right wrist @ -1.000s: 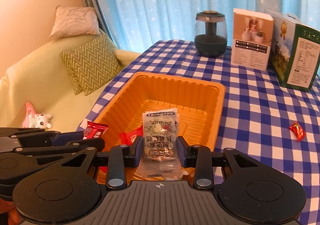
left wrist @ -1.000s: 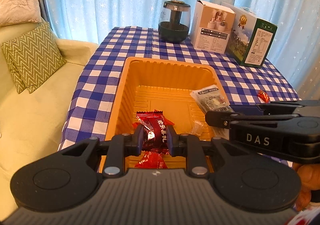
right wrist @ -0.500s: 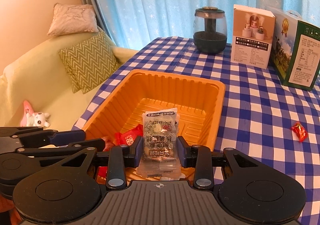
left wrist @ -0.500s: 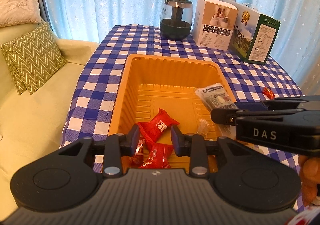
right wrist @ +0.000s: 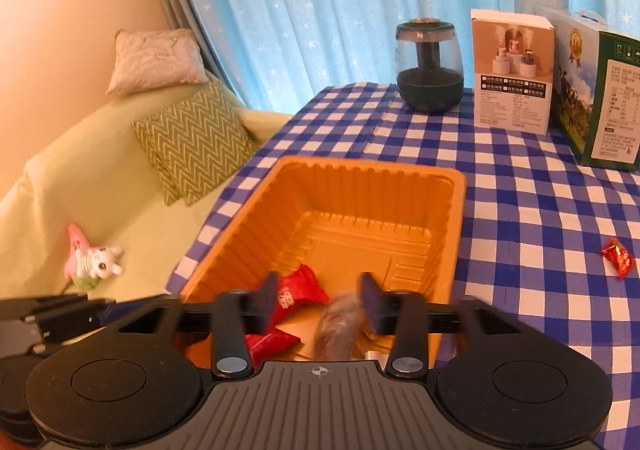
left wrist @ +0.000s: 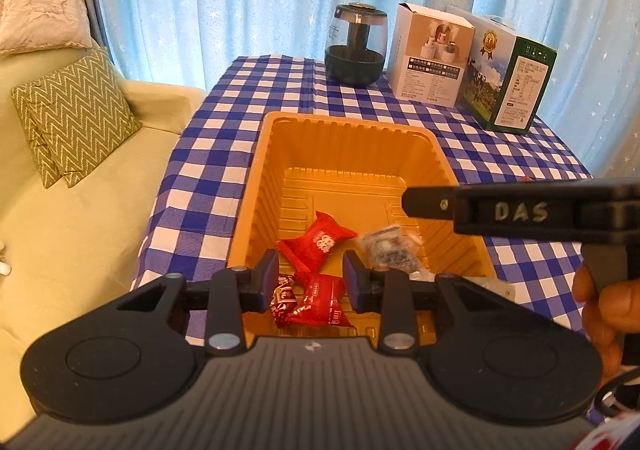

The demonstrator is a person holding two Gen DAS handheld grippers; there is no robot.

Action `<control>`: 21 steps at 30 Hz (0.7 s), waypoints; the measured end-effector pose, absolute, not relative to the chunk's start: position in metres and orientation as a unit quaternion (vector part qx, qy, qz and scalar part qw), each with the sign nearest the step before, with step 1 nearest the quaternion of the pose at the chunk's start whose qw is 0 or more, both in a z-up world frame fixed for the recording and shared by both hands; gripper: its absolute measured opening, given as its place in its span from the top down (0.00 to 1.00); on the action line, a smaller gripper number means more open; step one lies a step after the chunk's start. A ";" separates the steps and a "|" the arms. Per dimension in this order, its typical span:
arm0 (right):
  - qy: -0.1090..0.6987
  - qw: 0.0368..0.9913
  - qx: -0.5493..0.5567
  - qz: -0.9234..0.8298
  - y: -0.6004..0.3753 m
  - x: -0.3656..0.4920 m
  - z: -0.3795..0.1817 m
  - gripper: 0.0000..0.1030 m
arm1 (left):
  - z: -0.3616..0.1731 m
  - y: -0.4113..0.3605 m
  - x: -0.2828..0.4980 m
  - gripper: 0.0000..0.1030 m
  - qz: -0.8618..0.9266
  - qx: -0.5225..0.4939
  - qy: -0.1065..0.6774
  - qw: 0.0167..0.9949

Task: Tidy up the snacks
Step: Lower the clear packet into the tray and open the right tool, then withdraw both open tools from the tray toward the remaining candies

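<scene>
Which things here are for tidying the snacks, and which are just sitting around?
For the job: orange tray, red snack packets, clear snack packet, stray red candy.

Just lying about: humidifier, two boxes, cushions, toy.

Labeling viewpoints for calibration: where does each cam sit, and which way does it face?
Left wrist: on the left gripper, looking down into the orange tray; shows its own jaws, the right gripper, a hand.
Right wrist: on the right gripper, jaws opening, a blurred packet between them; left gripper at lower left.
Shared: tray, red snacks, dark jar, two boxes.
</scene>
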State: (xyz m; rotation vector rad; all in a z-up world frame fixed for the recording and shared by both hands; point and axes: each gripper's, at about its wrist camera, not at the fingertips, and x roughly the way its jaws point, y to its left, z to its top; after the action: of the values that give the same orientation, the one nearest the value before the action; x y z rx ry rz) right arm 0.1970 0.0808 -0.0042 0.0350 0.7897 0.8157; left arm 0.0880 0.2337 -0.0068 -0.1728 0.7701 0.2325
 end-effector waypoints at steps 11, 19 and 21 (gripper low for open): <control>0.370 0.863 0.042 0.342 0.024 0.179 0.016 0.38 | 0.016 0.213 0.065 0.69 0.108 -0.093 0.355 0.924; 0.364 0.879 0.053 0.304 -0.042 0.151 0.029 0.38 | 0.037 0.176 0.045 0.63 0.091 -0.094 0.345 0.929; 0.364 0.882 0.051 0.294 -0.057 0.144 0.032 0.38 | 0.040 0.164 0.041 0.58 0.083 -0.093 0.344 0.931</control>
State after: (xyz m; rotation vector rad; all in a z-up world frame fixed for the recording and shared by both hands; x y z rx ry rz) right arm 0.1441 -0.0574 0.0315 0.1072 0.7587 0.6124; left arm 0.0408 0.1643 0.0400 -0.1900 0.7049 0.1690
